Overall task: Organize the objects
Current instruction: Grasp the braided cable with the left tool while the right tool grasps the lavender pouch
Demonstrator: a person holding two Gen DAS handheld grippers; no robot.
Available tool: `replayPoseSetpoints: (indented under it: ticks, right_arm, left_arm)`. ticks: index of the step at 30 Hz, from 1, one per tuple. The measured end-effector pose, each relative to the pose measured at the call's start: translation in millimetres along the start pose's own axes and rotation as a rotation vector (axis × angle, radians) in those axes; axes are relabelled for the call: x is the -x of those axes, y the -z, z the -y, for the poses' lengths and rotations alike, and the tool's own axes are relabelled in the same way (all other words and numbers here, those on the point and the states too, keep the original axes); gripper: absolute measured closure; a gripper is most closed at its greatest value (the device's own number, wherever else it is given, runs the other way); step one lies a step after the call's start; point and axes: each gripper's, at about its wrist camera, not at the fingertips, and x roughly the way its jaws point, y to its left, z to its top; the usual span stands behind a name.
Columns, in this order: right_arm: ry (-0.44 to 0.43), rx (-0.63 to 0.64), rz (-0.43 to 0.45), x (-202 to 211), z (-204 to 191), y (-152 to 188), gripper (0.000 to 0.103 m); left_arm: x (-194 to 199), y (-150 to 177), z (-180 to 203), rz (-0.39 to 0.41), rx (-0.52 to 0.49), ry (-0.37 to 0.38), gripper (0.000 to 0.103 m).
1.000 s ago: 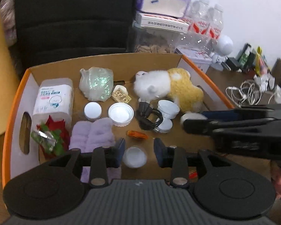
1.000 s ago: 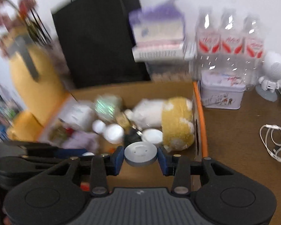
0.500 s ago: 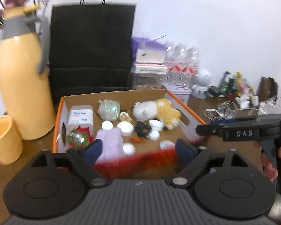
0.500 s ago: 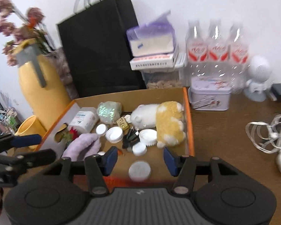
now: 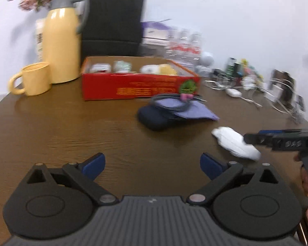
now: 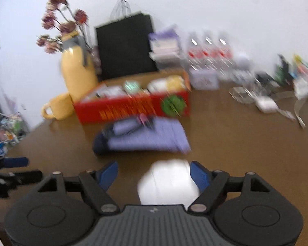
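Brown table (image 5: 71,127), both jaws wide, white cloth (image 6: 167,182) between right jaws only in right view

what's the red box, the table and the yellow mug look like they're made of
Red box: likely cardboard, printed red outside, plain brown inner walls. Table: dark brown wood or wood-look, grain lines, slight sheen. Yellow mug: possibly ceramic or plastic, smooth matte; blur leaves it open.

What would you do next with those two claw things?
Probably ease the right gripper forward and close it on the crumpled white cloth: its jaws stand open around it, while the red cardboard box already holds other items.
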Motion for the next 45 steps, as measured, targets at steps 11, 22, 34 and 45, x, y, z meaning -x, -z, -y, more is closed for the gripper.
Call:
replayPoseSetpoints:
  ticks: [11, 22, 34, 45]
  right_arm:
    - [0.033, 0.023, 0.037, -3.2, 4.1, -2.4, 0.027]
    - [0.066, 0.005, 0.037, -42.1, 24.6, -32.9, 0.027]
    - [0.064, 0.469, -0.02, -119.0, -35.9, -36.9, 0.028]
    - [0.099, 0.322, 0.046, -68.7, -20.7, -50.2, 0.101]
  left_arm:
    - [-92.0, -44.3, 27.7, 0.09, -0.056, 0.074, 0.0]
    - [-197.2, -88.5, 25.7, -0.128, -0.058, 0.056, 0.012]
    - [-95.7, -60.5, -14.9, -0.034, 0.061, -0.085, 0.013]
    - [-59.3, -33.7, -8.6, -0.034, 0.052, -0.093, 0.013]
